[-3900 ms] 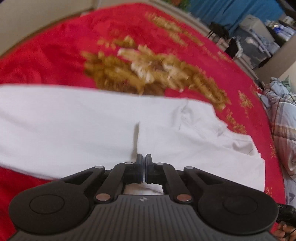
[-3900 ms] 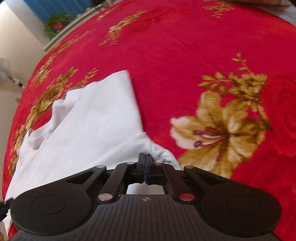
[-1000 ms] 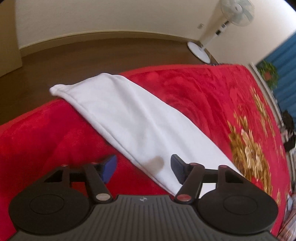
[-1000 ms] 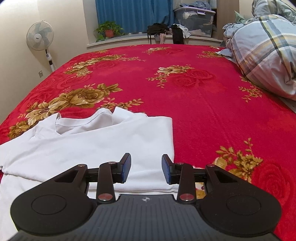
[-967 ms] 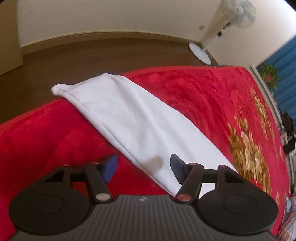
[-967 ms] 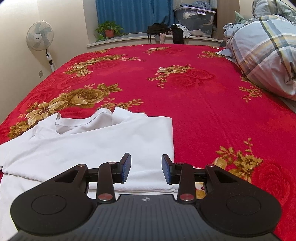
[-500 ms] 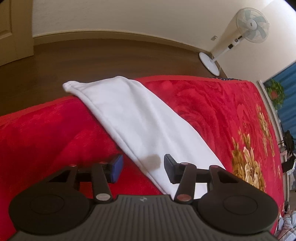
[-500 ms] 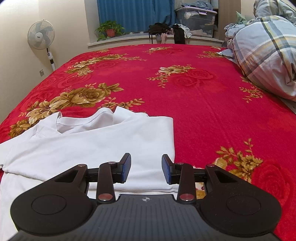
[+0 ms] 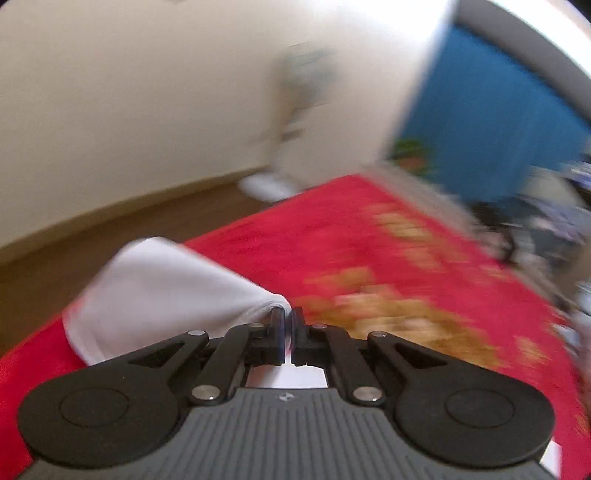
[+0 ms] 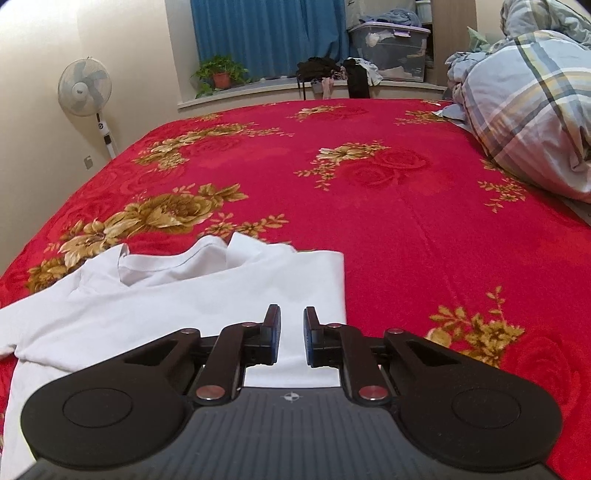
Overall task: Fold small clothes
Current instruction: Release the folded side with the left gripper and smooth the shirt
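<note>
left wrist view is badly motion-blurred. left tool [image 9: 288, 325] has its jaws pressed together on a pinched edge of the white shirt [image 9: 162, 291]; cloth bunches right at the fingertips and fans out to the left in a raised fold, its far corner lifted off the red floral bedspread [image 9: 332, 229]. more white cloth shows under the tool body. behind: cream wall, brown floor, a smeared pedestal fan [image 9: 295, 122], blue curtain [image 9: 498, 122] at upper right

right wrist view is sharp. right tool [image 10: 291, 332] points down over the shirt [image 10: 184, 306] near its right folded edge; jaws are closing w/ a narrow gap between the blue-faced pads, white cloth visible through the gap below them, and the pads aren't pinching any of it. shirt lies flat on the near left part of the bedspread [image 10: 369, 184], neckline toward the far side, right side folded to a straight vertical edge, a sleeve running off the left border of the frame

rest of room in this view: plaid duvet [image 10: 528, 107] heaped on the bed's far right, fan [image 10: 85, 88] by the left wall, potted plant [image 10: 219, 74] on the window ledge in front of the curtain [image 10: 266, 33], clear storage bin [image 10: 391, 51] and dark clothes on the ledge further right
</note>
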A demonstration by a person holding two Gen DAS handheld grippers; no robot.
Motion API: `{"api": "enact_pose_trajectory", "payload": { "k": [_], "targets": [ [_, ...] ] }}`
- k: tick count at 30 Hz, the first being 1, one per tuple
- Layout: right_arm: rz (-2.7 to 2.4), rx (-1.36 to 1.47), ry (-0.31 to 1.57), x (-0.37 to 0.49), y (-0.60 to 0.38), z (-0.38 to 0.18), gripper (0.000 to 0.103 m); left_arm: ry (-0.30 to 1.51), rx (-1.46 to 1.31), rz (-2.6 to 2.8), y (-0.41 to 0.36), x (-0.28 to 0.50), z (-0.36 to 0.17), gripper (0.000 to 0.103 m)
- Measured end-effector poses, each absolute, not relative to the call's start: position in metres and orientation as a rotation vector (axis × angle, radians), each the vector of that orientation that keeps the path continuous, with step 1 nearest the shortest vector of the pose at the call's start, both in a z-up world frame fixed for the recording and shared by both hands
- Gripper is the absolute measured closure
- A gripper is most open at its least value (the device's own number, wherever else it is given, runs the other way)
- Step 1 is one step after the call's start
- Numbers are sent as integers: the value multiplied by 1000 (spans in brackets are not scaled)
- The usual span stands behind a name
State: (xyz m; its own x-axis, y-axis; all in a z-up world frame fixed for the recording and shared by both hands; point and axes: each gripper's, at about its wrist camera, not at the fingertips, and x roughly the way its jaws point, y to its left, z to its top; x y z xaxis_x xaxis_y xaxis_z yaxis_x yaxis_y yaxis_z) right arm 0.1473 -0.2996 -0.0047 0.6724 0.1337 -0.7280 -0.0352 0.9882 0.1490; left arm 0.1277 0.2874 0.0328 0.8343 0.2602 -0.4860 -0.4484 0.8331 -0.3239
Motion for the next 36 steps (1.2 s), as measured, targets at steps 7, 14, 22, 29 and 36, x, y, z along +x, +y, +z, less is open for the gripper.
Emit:
{"api": "enact_pose_trajectory", "payload": {
  "k": [7, 14, 22, 29, 36],
  "targets": [
    [81, 215, 870, 154, -312, -10, 89, 468, -356, -318, 81, 165, 61, 87],
    [76, 309, 899, 159, -321, -14, 89, 671, -198, -322, 58, 141, 28, 83],
    [132, 370, 902, 160, -314, -20, 89, 700, -99, -66, 138, 129, 14, 80],
    [265, 331, 885, 167, -275, -32, 88, 752, -188, -28, 161, 156, -3, 74],
    [318, 235, 888, 204, -217, -52, 65, 793, -250, 2, 174, 174, -15, 73]
  ]
}}
